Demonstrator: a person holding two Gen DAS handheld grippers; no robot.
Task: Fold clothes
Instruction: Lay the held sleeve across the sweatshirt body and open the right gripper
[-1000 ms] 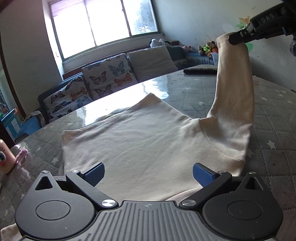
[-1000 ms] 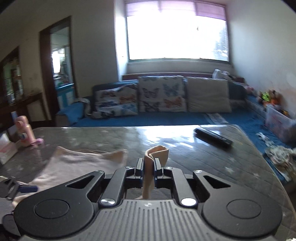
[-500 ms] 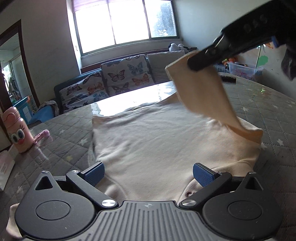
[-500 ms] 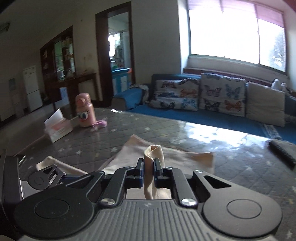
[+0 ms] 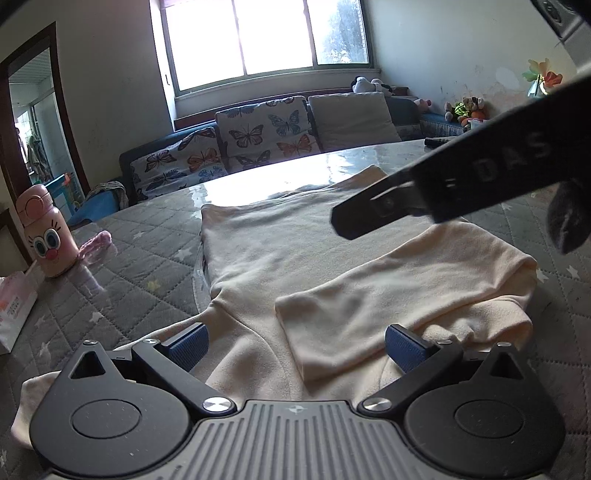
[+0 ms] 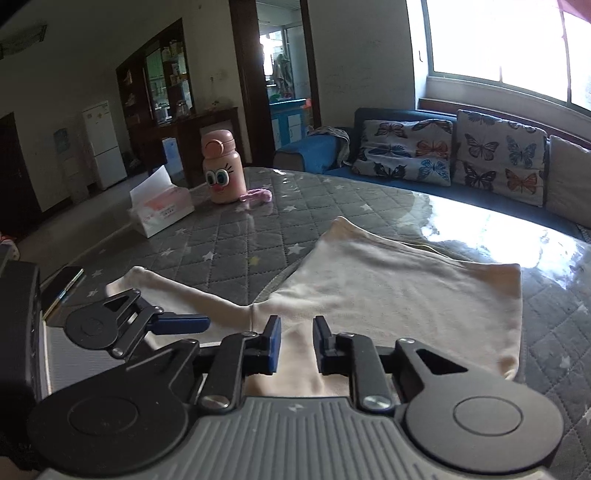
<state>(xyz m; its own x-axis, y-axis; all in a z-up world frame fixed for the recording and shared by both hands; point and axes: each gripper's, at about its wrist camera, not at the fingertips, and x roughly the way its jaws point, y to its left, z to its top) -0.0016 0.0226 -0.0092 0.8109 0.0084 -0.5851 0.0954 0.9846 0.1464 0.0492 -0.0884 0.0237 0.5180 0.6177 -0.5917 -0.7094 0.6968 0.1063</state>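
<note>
A cream long-sleeved cotton top (image 5: 303, 254) is lying flat on the grey quilted star-print desk (image 6: 236, 240), one sleeve (image 5: 388, 295) folded across its body. The left gripper (image 5: 295, 345) is hovering wide open; the right gripper (image 6: 295, 345) is hanging above, jaws parted, holding nothing.

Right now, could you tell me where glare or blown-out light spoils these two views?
Left wrist view: the window is blown out, and glare whitens the table beyond the cream top. Right wrist view: the window is overexposed at upper right, glare marks the table's far right, and the room on the left is dim.
</note>
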